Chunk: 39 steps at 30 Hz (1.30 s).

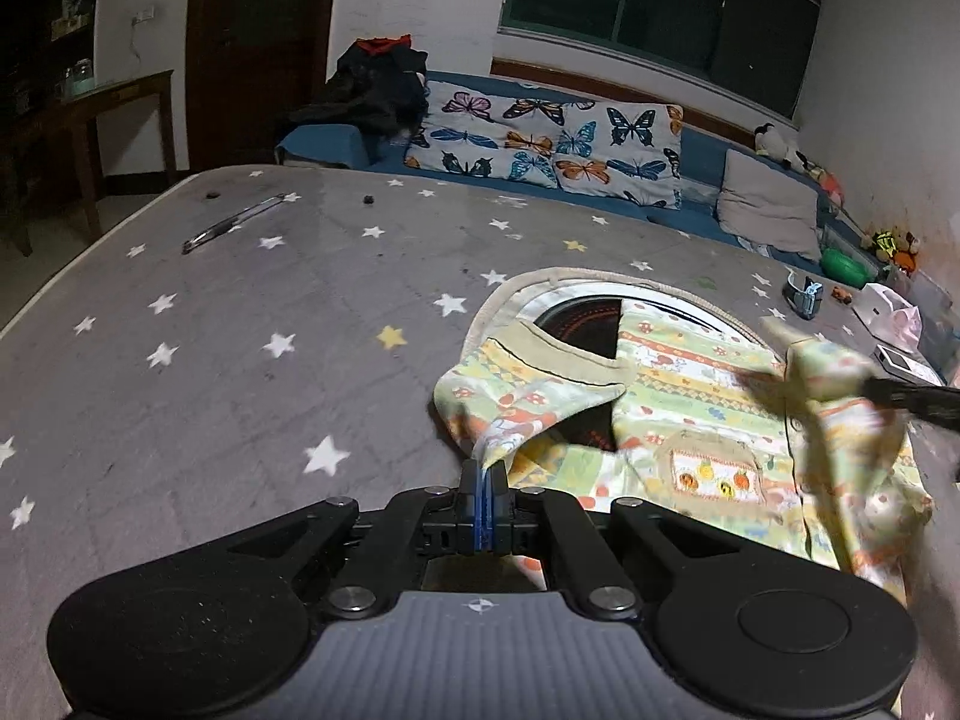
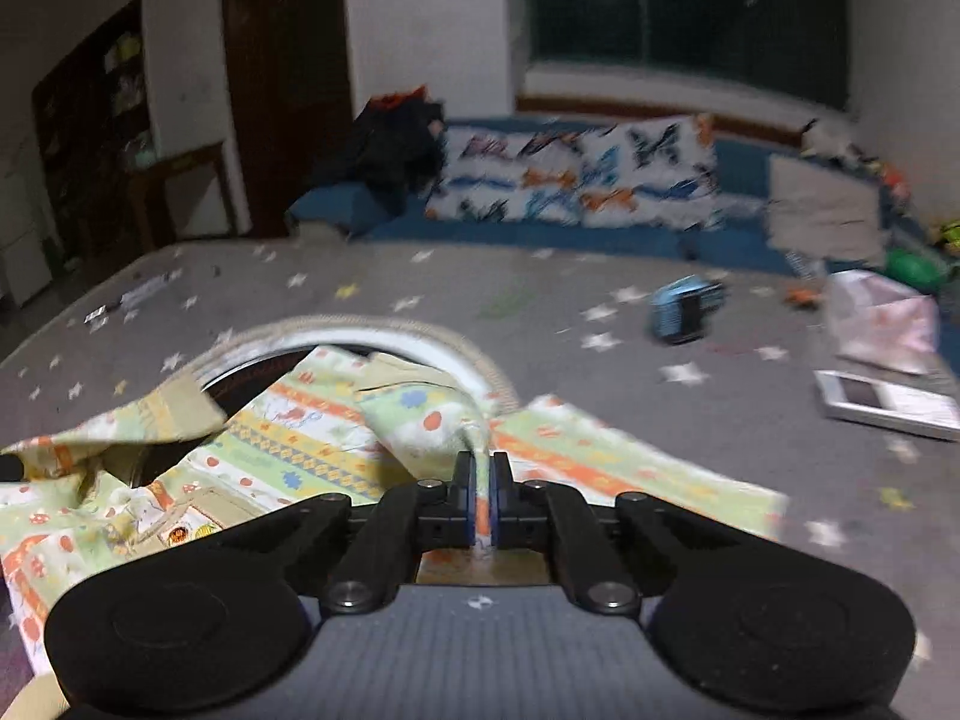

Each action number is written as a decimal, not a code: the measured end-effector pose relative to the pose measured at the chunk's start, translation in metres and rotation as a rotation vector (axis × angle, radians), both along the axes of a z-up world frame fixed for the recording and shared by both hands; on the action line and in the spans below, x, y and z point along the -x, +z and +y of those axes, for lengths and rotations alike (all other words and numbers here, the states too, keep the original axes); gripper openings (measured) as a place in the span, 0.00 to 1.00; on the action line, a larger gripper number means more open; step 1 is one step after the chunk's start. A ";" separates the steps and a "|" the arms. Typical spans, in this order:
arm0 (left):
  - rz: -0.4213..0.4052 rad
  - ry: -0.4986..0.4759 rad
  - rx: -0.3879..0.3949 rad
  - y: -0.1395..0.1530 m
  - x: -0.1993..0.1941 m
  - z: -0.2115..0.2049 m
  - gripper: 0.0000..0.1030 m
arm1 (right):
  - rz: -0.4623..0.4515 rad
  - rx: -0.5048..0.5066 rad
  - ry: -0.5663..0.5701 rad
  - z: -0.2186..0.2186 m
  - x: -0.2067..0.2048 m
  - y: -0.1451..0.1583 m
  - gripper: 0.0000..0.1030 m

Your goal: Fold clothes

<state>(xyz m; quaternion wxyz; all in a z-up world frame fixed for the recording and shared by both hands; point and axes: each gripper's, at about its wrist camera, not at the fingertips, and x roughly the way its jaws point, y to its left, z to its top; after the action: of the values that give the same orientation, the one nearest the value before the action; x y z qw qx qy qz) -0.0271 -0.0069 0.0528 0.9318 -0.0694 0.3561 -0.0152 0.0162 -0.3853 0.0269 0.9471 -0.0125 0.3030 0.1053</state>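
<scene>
A small child's shirt [image 1: 690,396] in pale green and yellow print with a tan collar and a chest pocket lies on the grey star-patterned bed cover [image 1: 210,360]. My left gripper [image 1: 483,471] is shut on the shirt's left shoulder or sleeve, lifted a little. My right gripper [image 2: 483,462] is shut on the shirt [image 2: 312,420] at its right shoulder. The right gripper's finger also shows in the left wrist view [image 1: 912,399], blurred, pinching raised cloth. A dark round thing with a beige rim [image 1: 579,324] lies under the collar.
A blue toy [image 2: 687,309], a white box [image 2: 888,402] and pink cloth [image 2: 882,324] lie on the right of the bed. A butterfly pillow [image 1: 552,141], a grey pillow [image 1: 768,204] and dark clothes [image 1: 378,84] sit behind. A pen [image 1: 234,222] lies far left.
</scene>
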 end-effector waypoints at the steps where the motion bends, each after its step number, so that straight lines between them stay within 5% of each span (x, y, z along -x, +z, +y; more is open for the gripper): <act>1: -0.001 0.002 0.002 0.000 0.005 0.002 0.01 | -0.017 -0.003 -0.024 -0.009 0.011 0.006 0.03; 10: 0.017 0.027 0.025 0.000 0.048 0.020 0.01 | -0.094 -0.025 -0.260 -0.095 0.121 0.036 0.03; 18: 0.071 0.003 0.022 -0.010 0.072 0.022 0.01 | 0.087 -0.036 -0.393 -0.137 0.173 0.001 0.04; 22: 0.082 -0.021 0.009 -0.005 0.077 0.025 0.04 | 0.151 -0.029 -0.407 -0.140 0.180 -0.006 0.09; 29: 0.046 -0.066 -0.041 0.014 0.082 0.026 0.07 | 0.063 0.050 -0.412 -0.133 0.193 0.026 0.15; 39: 0.032 -0.250 -0.010 0.012 0.043 -0.026 0.07 | 0.105 -0.055 -0.160 -0.079 0.113 0.012 0.15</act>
<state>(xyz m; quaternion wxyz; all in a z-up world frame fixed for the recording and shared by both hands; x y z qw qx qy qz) -0.0698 -0.0333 0.0647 0.9171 -0.0202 0.3769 -0.1284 -0.0964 -0.4647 0.0391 0.9353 0.0435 0.3491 0.0383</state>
